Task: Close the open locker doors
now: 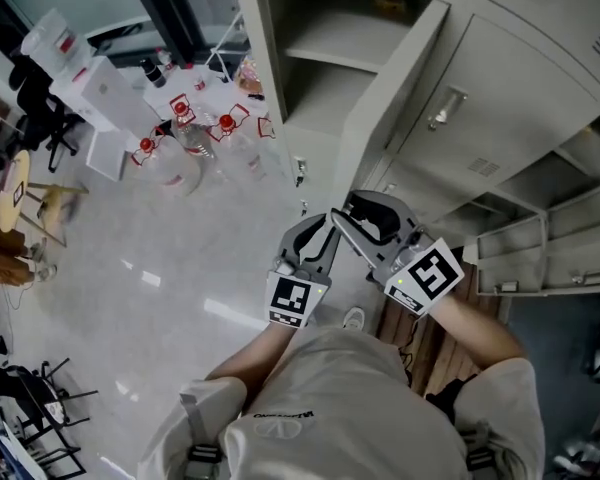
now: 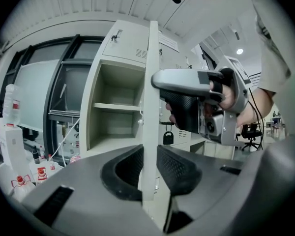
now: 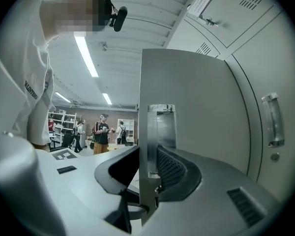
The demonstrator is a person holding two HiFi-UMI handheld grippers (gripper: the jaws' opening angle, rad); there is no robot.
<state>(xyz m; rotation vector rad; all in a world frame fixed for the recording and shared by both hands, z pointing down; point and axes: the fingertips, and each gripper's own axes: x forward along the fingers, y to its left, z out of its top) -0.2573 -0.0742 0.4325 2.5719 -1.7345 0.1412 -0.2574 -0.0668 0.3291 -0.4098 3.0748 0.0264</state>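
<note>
Fingers (image 2: pixel 179 168), left gripper (image 2: pixel 148 156): clamped on locker door (image 2: pixel 150 73) edge | fingers (image 3: pixel 172 168), right gripper (image 3: pixel 148 156): clamped on same edge

Person: white short-sleeved T-shirt (image 1: pixel 320 398), small dark lettering on chest; black camera (image 3: pixel 119 17) on a head mount. Tools: left gripper (image 2: pixel 150 173), right gripper (image 3: pixel 148 173), grey moulded shells, black ribbed pads (image 2: pixel 179 168). Each carries a cube (image 1: pixel 292 300) with black-and-white square markers.

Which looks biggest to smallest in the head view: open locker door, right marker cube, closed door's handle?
1. open locker door
2. right marker cube, though it sits nearest the camera, which inflates it
3. closed door's handle, clearly smallest
</note>
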